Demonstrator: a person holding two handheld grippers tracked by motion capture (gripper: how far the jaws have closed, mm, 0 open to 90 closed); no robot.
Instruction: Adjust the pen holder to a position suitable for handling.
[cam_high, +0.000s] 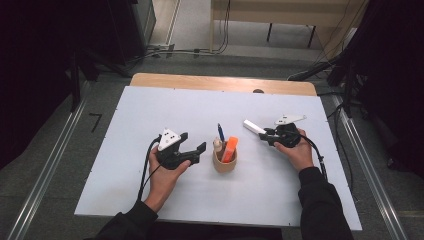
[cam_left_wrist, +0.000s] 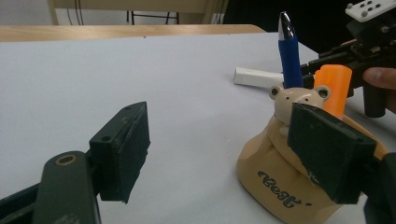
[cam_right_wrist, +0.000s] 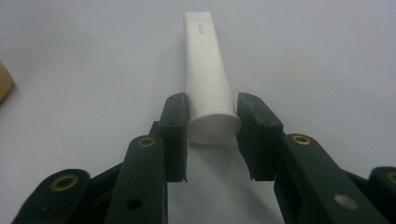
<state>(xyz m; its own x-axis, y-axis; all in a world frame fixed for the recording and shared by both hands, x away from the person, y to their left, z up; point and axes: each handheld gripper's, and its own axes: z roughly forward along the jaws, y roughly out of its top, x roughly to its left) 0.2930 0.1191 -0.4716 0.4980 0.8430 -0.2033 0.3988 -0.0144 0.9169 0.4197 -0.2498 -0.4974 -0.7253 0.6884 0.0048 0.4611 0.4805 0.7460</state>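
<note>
Two grippers | right gripper (cam_right_wrist: 212, 123) pinching white tube (cam_right_wrist: 207, 74) | left gripper (cam_left_wrist: 229, 149) spread beside bear cup (cam_left_wrist: 285, 182) holding pen (cam_left_wrist: 290, 51), orange marker (cam_left_wrist: 334, 88)

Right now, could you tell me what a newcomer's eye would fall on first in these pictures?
Probably the beige bear-shaped holder at the middle of the white table, with an orange marker and a blue pen standing in it. Next, the right gripper, its jaws closed on the end of a white tube to the right of the holder. The left gripper waits open just left of the holder.
</note>
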